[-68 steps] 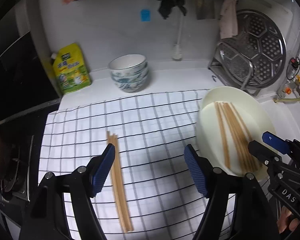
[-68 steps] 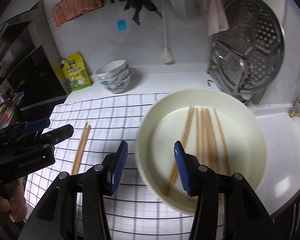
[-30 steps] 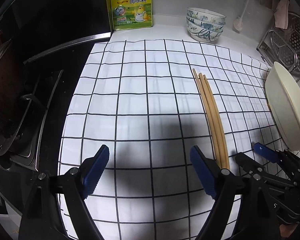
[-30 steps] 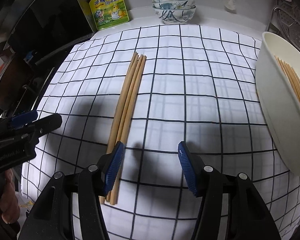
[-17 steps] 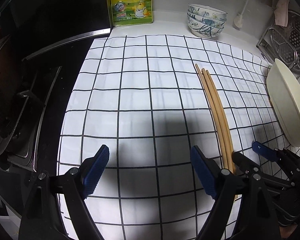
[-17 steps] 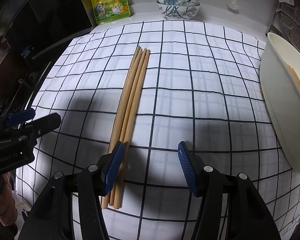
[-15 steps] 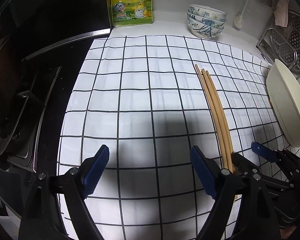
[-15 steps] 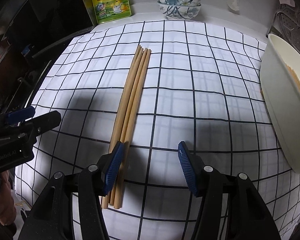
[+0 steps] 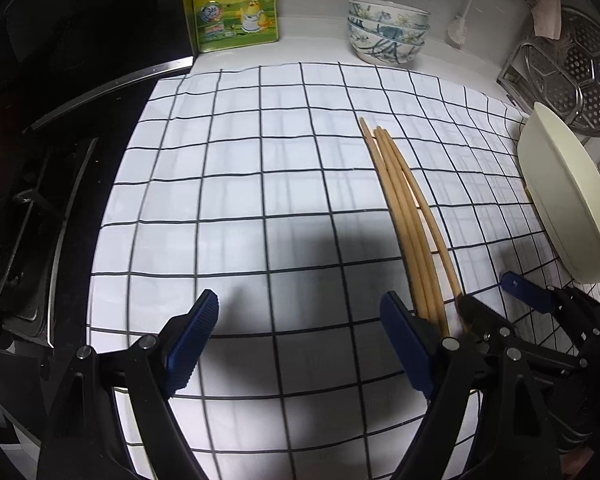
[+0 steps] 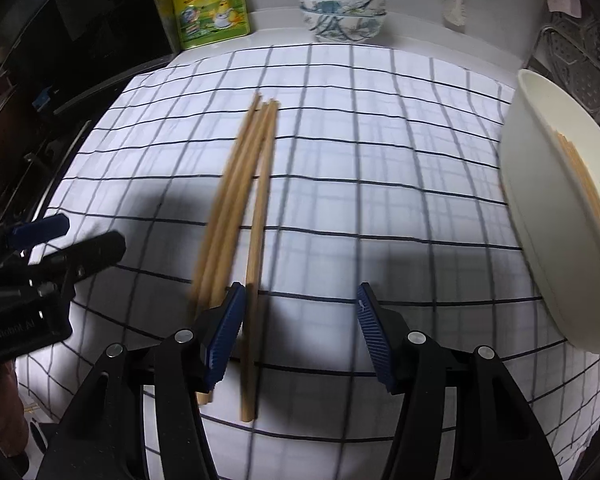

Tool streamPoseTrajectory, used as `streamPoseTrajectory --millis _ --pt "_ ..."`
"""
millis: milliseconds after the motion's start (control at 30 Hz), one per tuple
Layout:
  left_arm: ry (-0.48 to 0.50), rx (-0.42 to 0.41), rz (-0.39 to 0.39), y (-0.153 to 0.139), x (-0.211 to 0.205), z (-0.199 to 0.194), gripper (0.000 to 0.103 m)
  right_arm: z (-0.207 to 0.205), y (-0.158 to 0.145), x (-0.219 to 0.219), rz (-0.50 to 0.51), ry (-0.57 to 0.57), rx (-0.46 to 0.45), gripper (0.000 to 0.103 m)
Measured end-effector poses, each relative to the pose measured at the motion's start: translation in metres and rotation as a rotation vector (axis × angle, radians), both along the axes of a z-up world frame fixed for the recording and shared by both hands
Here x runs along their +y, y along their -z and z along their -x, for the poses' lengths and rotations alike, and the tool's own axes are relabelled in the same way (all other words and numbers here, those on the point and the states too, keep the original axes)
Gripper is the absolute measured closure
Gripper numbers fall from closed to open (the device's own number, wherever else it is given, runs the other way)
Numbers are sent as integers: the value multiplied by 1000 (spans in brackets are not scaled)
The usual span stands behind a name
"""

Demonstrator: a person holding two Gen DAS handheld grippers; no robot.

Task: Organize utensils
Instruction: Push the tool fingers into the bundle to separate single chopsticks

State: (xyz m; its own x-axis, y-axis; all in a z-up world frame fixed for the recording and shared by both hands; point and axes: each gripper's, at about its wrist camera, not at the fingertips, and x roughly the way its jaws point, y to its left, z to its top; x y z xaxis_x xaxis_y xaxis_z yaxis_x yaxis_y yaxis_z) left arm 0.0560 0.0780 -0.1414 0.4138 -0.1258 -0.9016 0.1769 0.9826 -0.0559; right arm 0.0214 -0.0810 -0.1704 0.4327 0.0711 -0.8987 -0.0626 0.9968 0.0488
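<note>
A bundle of wooden chopsticks (image 9: 404, 216) lies lengthwise on the black-and-white checked cloth (image 9: 240, 160). In the right wrist view one chopstick (image 10: 256, 248) has parted from the others (image 10: 228, 208) and runs between my right gripper's fingers, close to the left pad (image 10: 224, 336). My right gripper (image 10: 300, 320) is open over the near ends, and it also shows in the left wrist view (image 9: 496, 304). My left gripper (image 9: 300, 328) is open above bare cloth to the left of the chopsticks, and it appears at the left edge of the right wrist view (image 10: 72, 240). A cream bowl (image 10: 540, 220) at the right holds more chopsticks (image 10: 584, 184).
A yellow-green pouch (image 9: 236, 4) and stacked patterned bowls (image 9: 388, 32) stand at the back wall. A metal steamer rack (image 9: 572, 76) is at the back right. A dark stove (image 9: 28, 200) borders the cloth's left edge. A person's hand (image 10: 4, 420) holds the left gripper.
The rightmost chopstick has separated from the bundle at its near end and now lies inside the right gripper's jaws. The right gripper has shifted slightly left; the left gripper stays put.
</note>
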Motion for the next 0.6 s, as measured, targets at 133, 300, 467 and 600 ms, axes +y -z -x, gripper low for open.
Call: streamPoseTrajectory --millis 133,300,467,600 --pt "22 17 11 8 -13 0 22 0 1 -15 7 37 1 49" --pt "51 18 10 14 -30 -2 22 0 1 -35 14 81 0 49" --pt "58 23 -14 21 -40 -6 21 3 -5 -40 -29 73 -21 49" --pt "55 20 -11 24 -43 -9 20 1 -8 -40 -26 66 -31 49"
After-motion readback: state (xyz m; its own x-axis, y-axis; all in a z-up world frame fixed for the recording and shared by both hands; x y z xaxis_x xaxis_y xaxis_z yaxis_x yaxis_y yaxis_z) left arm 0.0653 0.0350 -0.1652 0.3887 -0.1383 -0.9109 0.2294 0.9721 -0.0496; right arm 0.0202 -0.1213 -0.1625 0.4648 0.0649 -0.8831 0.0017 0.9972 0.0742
